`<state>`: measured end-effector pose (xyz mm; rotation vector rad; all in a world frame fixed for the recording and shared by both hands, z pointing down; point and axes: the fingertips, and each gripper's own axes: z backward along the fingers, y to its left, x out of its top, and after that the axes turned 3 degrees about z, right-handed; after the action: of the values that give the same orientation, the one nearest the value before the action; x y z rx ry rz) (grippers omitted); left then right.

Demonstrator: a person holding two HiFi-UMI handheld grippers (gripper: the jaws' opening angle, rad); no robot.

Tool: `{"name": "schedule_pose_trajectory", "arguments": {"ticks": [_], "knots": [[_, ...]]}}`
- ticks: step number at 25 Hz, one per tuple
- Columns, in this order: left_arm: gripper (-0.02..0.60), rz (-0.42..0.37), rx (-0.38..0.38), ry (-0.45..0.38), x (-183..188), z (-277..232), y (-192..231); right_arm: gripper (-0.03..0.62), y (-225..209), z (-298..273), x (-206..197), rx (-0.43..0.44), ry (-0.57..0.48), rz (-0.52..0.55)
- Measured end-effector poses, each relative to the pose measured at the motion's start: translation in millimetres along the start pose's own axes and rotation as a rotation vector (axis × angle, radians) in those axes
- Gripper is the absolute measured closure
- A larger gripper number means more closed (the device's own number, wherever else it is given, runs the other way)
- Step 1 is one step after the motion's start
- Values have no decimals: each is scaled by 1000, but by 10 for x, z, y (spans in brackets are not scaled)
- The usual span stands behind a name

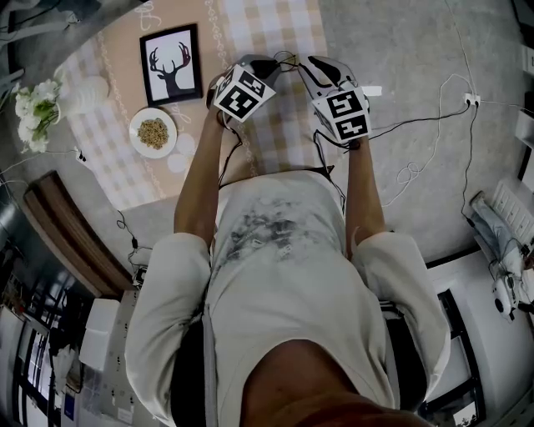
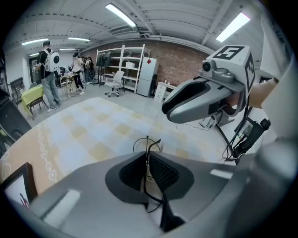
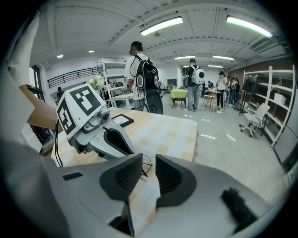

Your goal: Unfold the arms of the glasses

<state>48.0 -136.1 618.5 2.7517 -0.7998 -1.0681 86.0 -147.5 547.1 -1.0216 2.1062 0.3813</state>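
Above the checked tablecloth (image 1: 288,138), both grippers met tip to tip. Left gripper (image 2: 148,169) — jaws nearly together, pinching the thin wire glasses (image 2: 146,142). Right gripper (image 3: 149,174) — jaws apart, empty; one lens rim sat just beyond its left pad, apparently untouched

A big open lab or workshop hall: long fluorescent ceiling tubes (image 2: 120,14), a red brick back wall (image 2: 186,62), white metal shelving racks (image 2: 130,65), a white swivel office chair (image 2: 113,82), a grey concrete floor (image 3: 233,139) strewn with loose white cable (image 1: 408,173), and people wearing backpacks (image 3: 144,76) standing about.
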Motion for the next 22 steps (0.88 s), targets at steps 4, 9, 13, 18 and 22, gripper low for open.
{"name": "schedule_pose_trajectory", "arguments": {"ticks": [4,9,13,18,22], "knots": [[565,1,-10,-3,-16,8,-23,541,-5,-82,-13,11,6,8],[569,-5,-25,0,-39,0,-43,568,2,-226,-31,38,29,30],[571,-9,-38,-3,-37,8,-56,576,17,-357,-69,69,67,67],[571,-20,-49,-2,-60,15,-73,576,54,-502,-155,124,131,95],[571,-35,-55,0,-68,20,-87,577,104,-574,-220,177,172,99]]}}
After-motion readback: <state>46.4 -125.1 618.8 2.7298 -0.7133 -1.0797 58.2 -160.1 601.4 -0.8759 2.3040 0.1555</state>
